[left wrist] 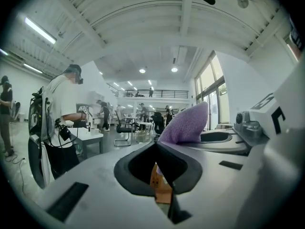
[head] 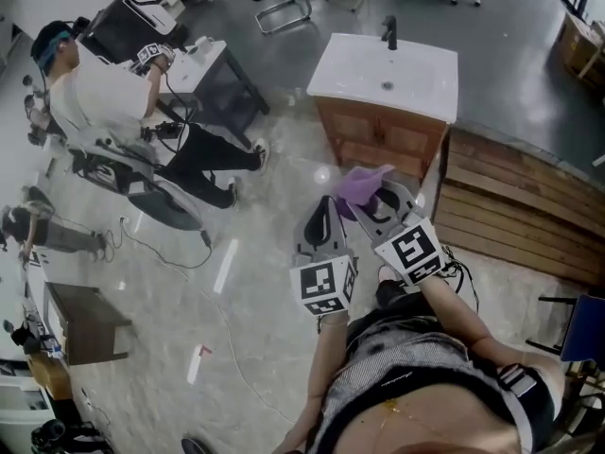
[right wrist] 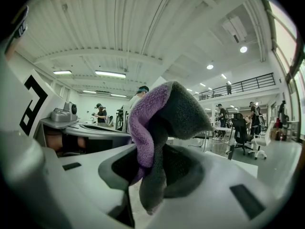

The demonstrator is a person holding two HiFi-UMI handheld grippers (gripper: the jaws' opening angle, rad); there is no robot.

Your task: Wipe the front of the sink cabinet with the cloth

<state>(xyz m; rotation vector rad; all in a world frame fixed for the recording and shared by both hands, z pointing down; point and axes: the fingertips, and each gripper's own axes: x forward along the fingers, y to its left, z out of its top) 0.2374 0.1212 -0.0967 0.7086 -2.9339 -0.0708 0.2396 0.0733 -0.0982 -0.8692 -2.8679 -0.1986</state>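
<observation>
The sink cabinet (head: 379, 138) has a wooden front and a white basin top (head: 388, 72); it stands on the floor ahead of me. A purple cloth (head: 362, 183) is bunched up in my right gripper (head: 367, 200), which is shut on it, short of the cabinet front. In the right gripper view the cloth (right wrist: 159, 116) sticks up from between the jaws, purple on one side and grey on the other. My left gripper (head: 326, 206) is held beside it, jaws shut on nothing. In the left gripper view the cloth (left wrist: 187, 124) shows just beyond its tips.
A wooden slatted platform (head: 515, 206) lies right of the cabinet. A person in a white shirt (head: 99, 97) sits at the left by a white table (head: 203, 64). Cables (head: 161, 249) trail over the glossy floor. A small bench (head: 87, 322) stands lower left, office chairs at the back.
</observation>
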